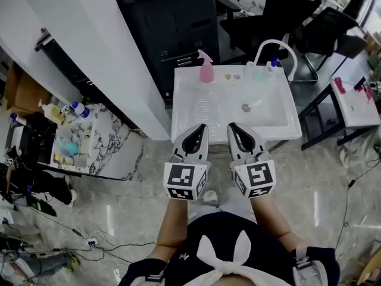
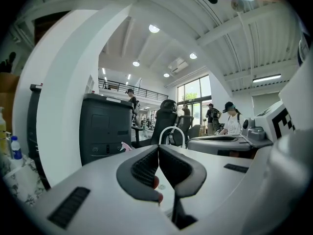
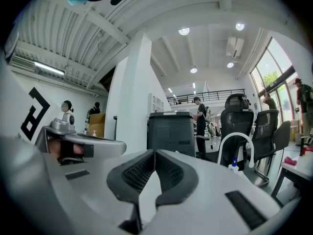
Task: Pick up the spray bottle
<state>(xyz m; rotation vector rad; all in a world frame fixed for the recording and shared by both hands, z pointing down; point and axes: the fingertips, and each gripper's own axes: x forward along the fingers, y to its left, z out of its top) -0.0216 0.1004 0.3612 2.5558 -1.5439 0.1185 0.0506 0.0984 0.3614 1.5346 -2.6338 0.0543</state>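
One spray bottle point(image 1: 206, 70), two closed claws point(image 1: 200, 127) point(image 1: 234, 126)

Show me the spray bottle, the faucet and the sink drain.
spray bottle point(image 1: 206, 72): head view, pink body.
faucet point(image 1: 277, 42): head view, top of arch.
drain point(image 1: 246, 107): head view, its centre.

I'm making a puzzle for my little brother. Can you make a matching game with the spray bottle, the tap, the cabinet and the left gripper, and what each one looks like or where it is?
Things:
1. spray bottle
2. tap
3. cabinet
4. left gripper

Descriptions:
A. black, behind the sink
B. shut, near the sink's front edge
C. pink, on the sink's back left corner
D. white and curved, at the sink's back right

Pairs: 1-C, 2-D, 3-A, 4-B
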